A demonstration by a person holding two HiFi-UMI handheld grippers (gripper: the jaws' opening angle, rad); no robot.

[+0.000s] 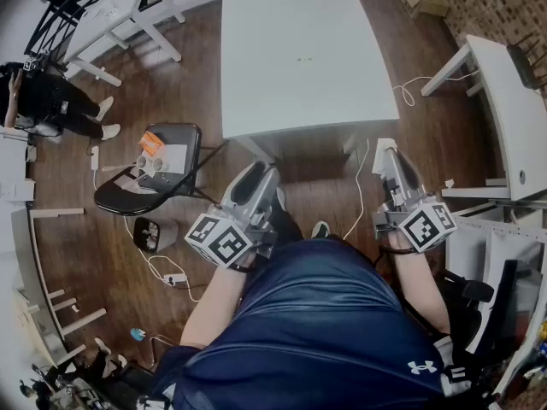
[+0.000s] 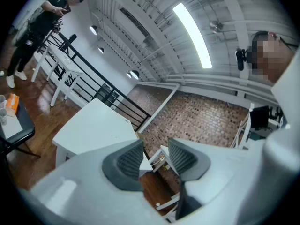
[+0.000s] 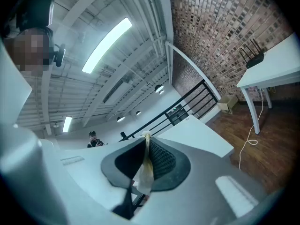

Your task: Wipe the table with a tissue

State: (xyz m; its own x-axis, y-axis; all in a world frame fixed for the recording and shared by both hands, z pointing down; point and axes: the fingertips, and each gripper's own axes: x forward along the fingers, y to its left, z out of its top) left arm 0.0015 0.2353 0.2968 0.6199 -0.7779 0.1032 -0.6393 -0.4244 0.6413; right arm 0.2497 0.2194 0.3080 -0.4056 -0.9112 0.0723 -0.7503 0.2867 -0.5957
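Note:
The white table point(image 1: 308, 49) stands bare ahead of me, and both grippers hang short of its near edge, above the wooden floor. My left gripper point(image 1: 261, 172) is open; in the left gripper view its pads point(image 2: 129, 161) stand apart with nothing between them. My right gripper point(image 1: 386, 149) is shut on a thin whitish tissue point(image 3: 146, 170), which shows as a narrow strip pinched between the dark pads. Both gripper views point upward at the ceiling, with the table point(image 2: 93, 125) low in the left one. The tissue cannot be made out in the head view.
A black folding chair point(image 1: 184, 139) with cups and an orange item stands at my left. More white tables stand at the far left point(image 1: 120, 11) and right point(image 1: 513, 109). Cables point(image 1: 410, 88) lie on the floor. A person in black point(image 1: 51, 101) stands far left.

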